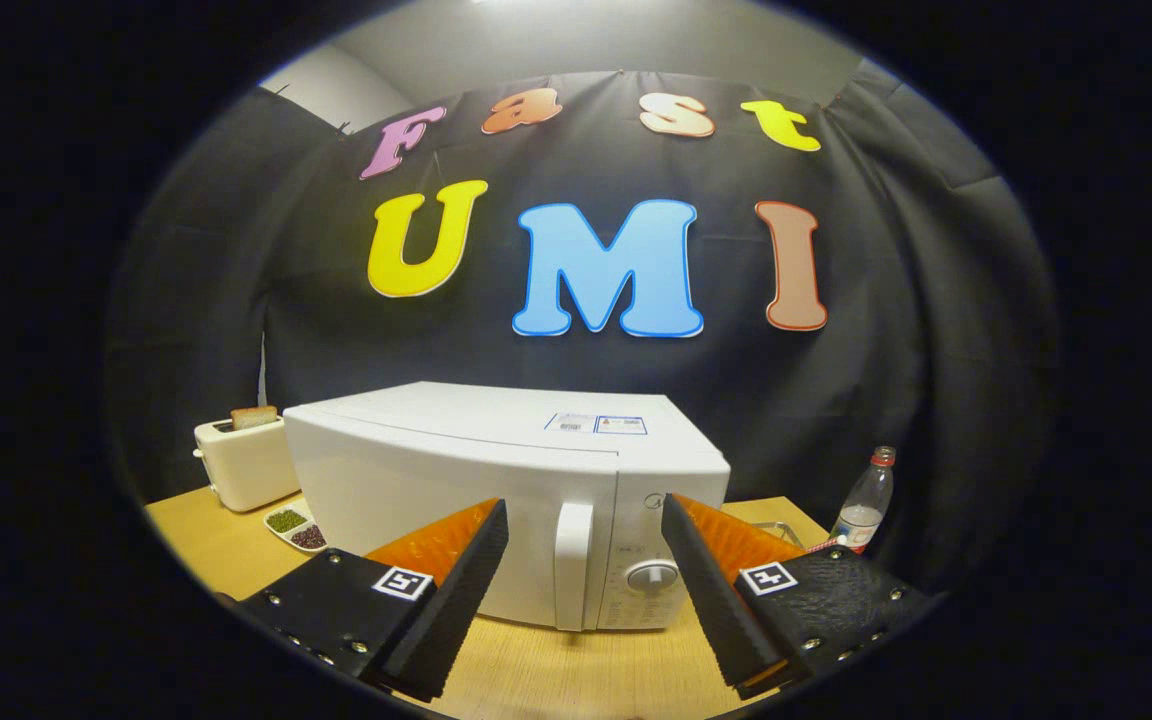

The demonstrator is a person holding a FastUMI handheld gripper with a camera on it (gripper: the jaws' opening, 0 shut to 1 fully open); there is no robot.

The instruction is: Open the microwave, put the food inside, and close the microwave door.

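White microwave (496, 500) sits just ahead of the gripper (584, 525), door shut, upright handle (573, 565) between the fingers. Fingers spread wide, holding nothing.

Gripper (586, 520) fingers spread, empty

The tongs (584, 520) stand spread wide, gripping nothing, their fingers (456, 600) hovering over the wooden desk (556, 675). Straight ahead at twelve o'clock sits the white microwave (496, 480), its door closed. The upright door handle (573, 565) shows in the gap between the fingers, just beyond the tips, with the round dial (653, 575) beside it at its three o'clock. At about ten o'clock from the tongs, a white toaster (244, 465) with a slice of bread (254, 417) sticking up stands left of the microwave; near it lies a small white dish (296, 527) with green and dark fillings. At two o'clock, beyond the right finger, stands a clear bottle (864, 500) with a red cap.
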